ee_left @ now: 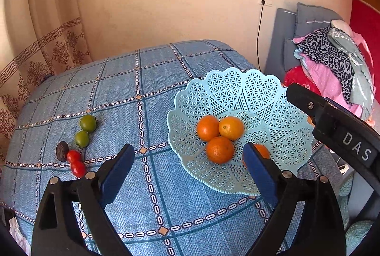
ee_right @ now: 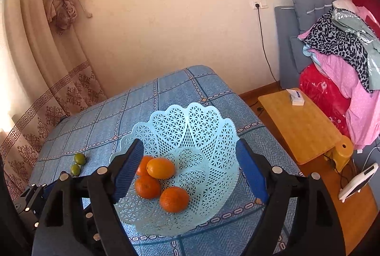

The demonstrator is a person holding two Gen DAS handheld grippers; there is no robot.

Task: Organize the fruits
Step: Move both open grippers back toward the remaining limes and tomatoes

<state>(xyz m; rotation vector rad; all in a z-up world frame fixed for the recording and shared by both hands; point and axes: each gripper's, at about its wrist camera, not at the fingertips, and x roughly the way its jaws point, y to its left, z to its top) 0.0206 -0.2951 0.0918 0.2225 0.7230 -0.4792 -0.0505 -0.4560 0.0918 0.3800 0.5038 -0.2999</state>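
Observation:
A light blue lattice basket (ee_left: 237, 89) (ee_right: 190, 118) stands on the blue checked tablecloth (ee_left: 118, 89). Several oranges lie in it: three together (ee_left: 219, 149) and one partly hidden behind my left gripper's right finger (ee_left: 262, 151). In the right wrist view they sit low in the bowl (ee_right: 160, 168). My left gripper (ee_left: 188, 149) is open over the basket's near left rim, with nothing between its pads. My right gripper (ee_right: 189, 144) is open above the basket, its pads clear of the fruit. Two green fruits (ee_left: 88, 123), two red tomatoes (ee_left: 73, 156) and a dark fruit (ee_left: 62, 150) lie on the cloth at the left.
A low wooden side table (ee_right: 299, 125) with a white box (ee_right: 295, 97) stands right of the table. Behind it a pile of clothes (ee_right: 344, 54) covers a grey seat. A curtain (ee_left: 35, 61) hangs at the left. The table's edge runs just right of the basket.

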